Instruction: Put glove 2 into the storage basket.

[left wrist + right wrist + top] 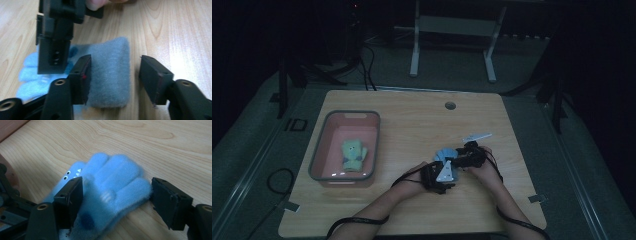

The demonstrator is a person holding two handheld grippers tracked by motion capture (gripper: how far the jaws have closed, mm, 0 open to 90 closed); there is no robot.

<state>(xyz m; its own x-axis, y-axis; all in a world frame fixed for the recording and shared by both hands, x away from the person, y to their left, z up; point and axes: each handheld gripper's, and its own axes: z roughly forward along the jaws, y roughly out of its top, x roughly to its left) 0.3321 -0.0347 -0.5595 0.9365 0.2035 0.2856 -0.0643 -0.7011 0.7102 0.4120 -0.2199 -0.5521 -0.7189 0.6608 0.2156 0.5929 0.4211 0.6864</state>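
Observation:
A fuzzy light-blue glove (445,154) lies flat on the wooden table, right of centre. In the left gripper view its grey-blue cuff (110,75) sits between the jaws of my left gripper (115,62). One pad rests at the cuff's side and the other stands clear of it, so the jaws are open. My right gripper (116,182) straddles the glove's fingers (120,172), its pads beside the fluff without squeezing it. In the high view the left gripper (441,176) and right gripper (468,156) meet over the glove from opposite ends.
A pink bin (319,145) stands at the table's left with a green glove (353,154) inside. A small white strip (477,136) lies just beyond the right gripper. A round cable hole (450,105) is near the far edge. A person's forearms enter from the bottom.

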